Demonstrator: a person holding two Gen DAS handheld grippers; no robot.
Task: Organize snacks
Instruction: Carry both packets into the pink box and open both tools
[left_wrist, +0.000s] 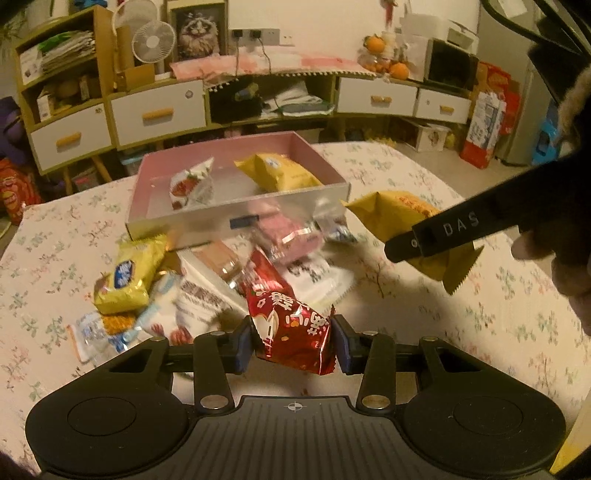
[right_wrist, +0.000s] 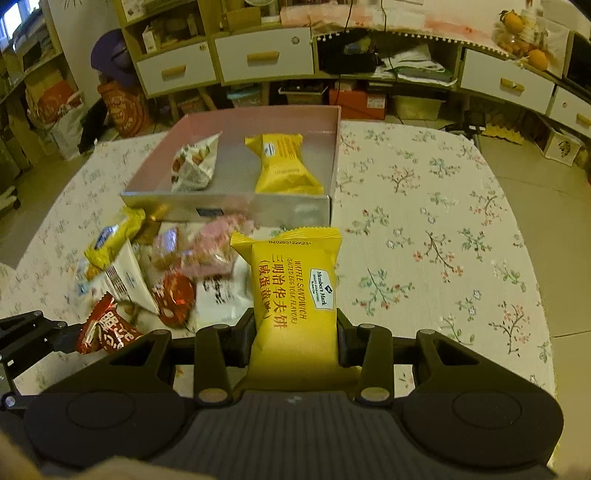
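Note:
My left gripper (left_wrist: 293, 341) is shut on a red foil snack packet (left_wrist: 286, 317) and holds it above the snack pile. My right gripper (right_wrist: 293, 338) is shut on a yellow waffle sandwich packet (right_wrist: 293, 291); it also shows in the left wrist view (left_wrist: 402, 218) at the right. A pink-lined open box (left_wrist: 207, 230) (right_wrist: 334, 162) stands behind the pile and holds a white strawberry packet (left_wrist: 192, 184) and a yellow packet (left_wrist: 280, 171). The pile (left_wrist: 207, 280) (right_wrist: 166, 266) of several loose snacks lies in front of the box.
The floral tablecloth (right_wrist: 443, 240) covers the table. Cabinets with white drawers (left_wrist: 159, 114) line the far wall, with fans, oranges and boxes on them. The red packet in my left gripper shows at the left of the right wrist view (right_wrist: 105, 332).

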